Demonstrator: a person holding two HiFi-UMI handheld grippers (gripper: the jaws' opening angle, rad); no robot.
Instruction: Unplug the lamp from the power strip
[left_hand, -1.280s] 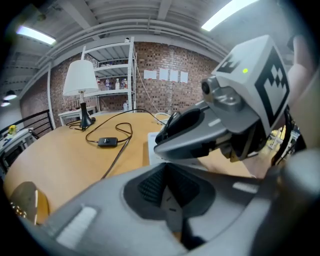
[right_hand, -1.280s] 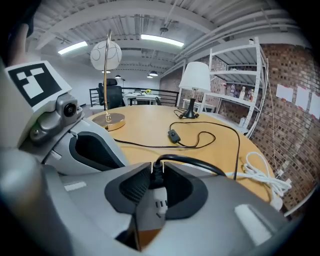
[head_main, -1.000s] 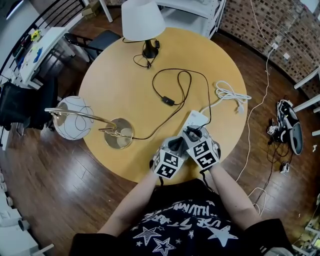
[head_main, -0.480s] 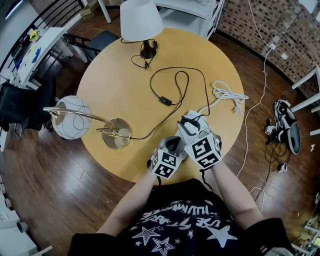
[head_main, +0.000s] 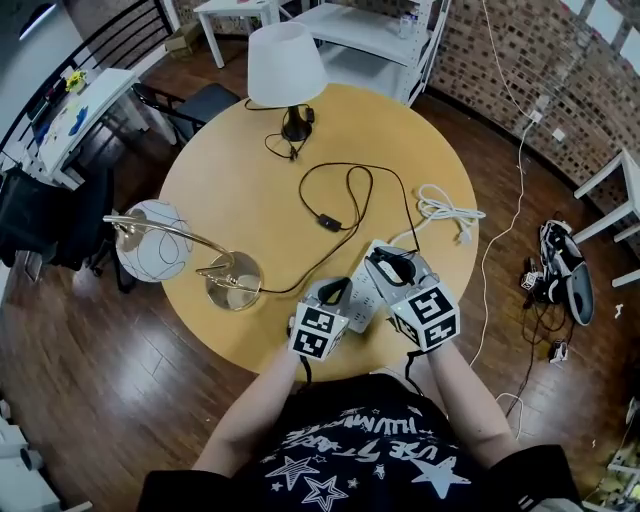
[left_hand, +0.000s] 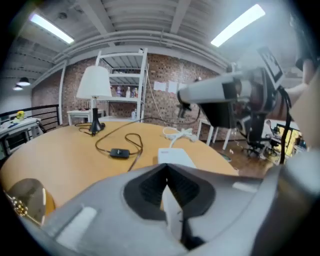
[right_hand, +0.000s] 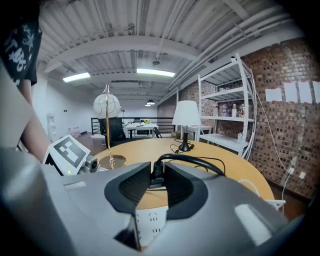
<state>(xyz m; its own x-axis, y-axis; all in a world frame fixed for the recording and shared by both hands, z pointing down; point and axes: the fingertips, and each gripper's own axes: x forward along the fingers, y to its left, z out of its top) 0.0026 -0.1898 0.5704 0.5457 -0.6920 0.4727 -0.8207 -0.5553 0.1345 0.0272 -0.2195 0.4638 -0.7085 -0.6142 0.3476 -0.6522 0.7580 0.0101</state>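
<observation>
A white power strip (head_main: 362, 297) lies near the round table's front edge. My left gripper (head_main: 340, 292) is shut on its near end; the left gripper view shows the strip (left_hand: 175, 157) running away from the jaws (left_hand: 169, 197). My right gripper (head_main: 392, 268) is shut on the black lamp plug (right_hand: 155, 169), held just above the strip (right_hand: 149, 220), with bare tabletop showing between plug and sockets. The plug's black cord (head_main: 345, 190) loops across the table, through an inline switch (head_main: 328, 222), to the white-shade lamp (head_main: 286, 62) at the far edge.
A gold lamp with a globe shade (head_main: 152, 252) has its base (head_main: 232, 283) at the table's left front. The strip's coiled white cable (head_main: 445, 212) lies at the right edge. Chairs, white shelves and loose cables on the wooden floor surround the table (head_main: 250, 180).
My right gripper has drawn back from the strip with the black plug in it. The left gripper has stayed on the strip's end. The head camera has shifted a little.
</observation>
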